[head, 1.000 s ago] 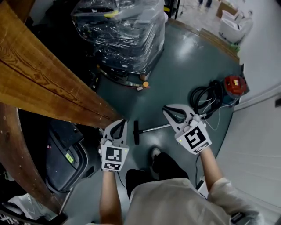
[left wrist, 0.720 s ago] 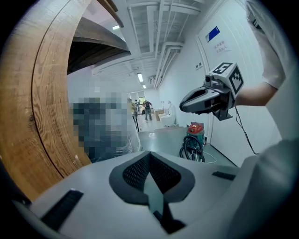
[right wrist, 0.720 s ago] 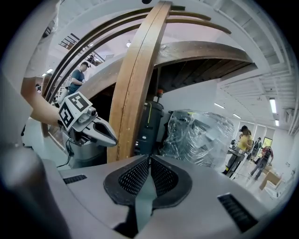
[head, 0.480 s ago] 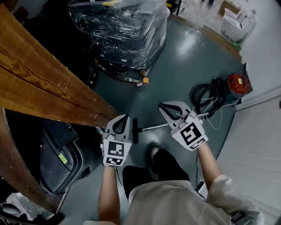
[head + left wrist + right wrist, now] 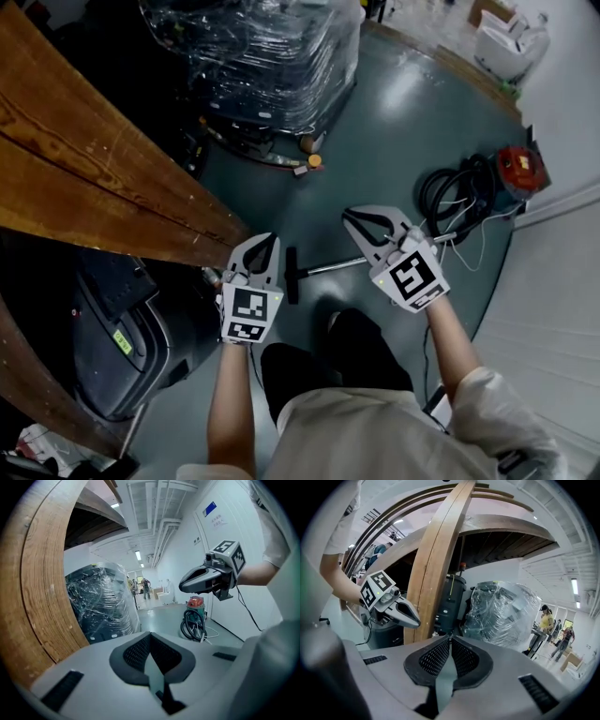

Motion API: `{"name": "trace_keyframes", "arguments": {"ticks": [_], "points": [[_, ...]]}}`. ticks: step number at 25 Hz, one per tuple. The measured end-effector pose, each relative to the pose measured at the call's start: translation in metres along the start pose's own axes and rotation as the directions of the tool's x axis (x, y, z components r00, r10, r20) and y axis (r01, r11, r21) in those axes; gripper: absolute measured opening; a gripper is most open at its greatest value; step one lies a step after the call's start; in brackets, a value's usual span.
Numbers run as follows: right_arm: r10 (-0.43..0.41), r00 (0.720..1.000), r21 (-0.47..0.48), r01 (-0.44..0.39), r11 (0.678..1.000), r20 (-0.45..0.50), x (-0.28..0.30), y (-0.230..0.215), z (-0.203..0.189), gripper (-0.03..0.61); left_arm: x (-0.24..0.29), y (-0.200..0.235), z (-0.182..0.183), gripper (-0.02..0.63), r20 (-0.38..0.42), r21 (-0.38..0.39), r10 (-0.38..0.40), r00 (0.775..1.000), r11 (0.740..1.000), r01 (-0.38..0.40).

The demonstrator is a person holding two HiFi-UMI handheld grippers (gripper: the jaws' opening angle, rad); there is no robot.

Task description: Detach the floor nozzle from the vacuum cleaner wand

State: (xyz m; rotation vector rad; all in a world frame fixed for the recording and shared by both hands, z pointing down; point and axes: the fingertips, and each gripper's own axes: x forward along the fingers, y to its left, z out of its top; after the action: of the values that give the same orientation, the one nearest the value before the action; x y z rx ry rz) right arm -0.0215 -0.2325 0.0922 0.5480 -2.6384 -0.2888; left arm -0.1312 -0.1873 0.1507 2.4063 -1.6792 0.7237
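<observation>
Floor nozzle [image 5: 292, 275] sits joined to its wand [image 5: 330, 267]; left gripper [image 5: 272, 238] and right gripper [image 5: 349, 216] hover above, both pressed together, empty.

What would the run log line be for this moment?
left gripper: shut, empty | right gripper: shut, empty | floor nozzle: attached to wand, untouched

Curved wooden beams [image 5: 84, 178] fill left side. Load wrapped in clear film [image 5: 272, 56] stands beyond them on dark teal floor [image 5: 394, 131]. Small orange object [image 5: 315, 160] on floor just beside load's base. Black machine [image 5: 141, 347] under beams. White unit [image 5: 506, 42] far right, near wall. People [image 5: 544, 620] far down corridor.
</observation>
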Motion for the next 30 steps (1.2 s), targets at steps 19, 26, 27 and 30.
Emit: {"name": "trace_keyframes", "arguments": {"ticks": [19,26,27,30], "points": [[-0.019,1.0,0.014,0.019,1.0,-0.001,0.069,0.031,-0.15,0.031,0.082,-0.009,-0.146,-0.002,-0.036,0.054,-0.007,0.999,0.998,0.009],[-0.031,0.999,0.013,0.031,0.999,-0.013,0.101,0.042,-0.216,0.031,0.128,-0.021,-0.214,-0.002,-0.06,0.06,-0.036,0.998,0.997,0.04],[-0.033,0.999,0.015,0.033,0.999,-0.013,0.105,0.043,-0.224,0.031,0.134,-0.022,-0.22,-0.002,-0.061,0.069,-0.039,0.997,0.997,0.043],[-0.042,0.999,0.03,0.043,0.999,-0.008,0.115,0.048,-0.247,0.031,0.149,-0.028,-0.243,-0.002,-0.071,0.117,-0.046,0.996,0.992,0.054]]}}
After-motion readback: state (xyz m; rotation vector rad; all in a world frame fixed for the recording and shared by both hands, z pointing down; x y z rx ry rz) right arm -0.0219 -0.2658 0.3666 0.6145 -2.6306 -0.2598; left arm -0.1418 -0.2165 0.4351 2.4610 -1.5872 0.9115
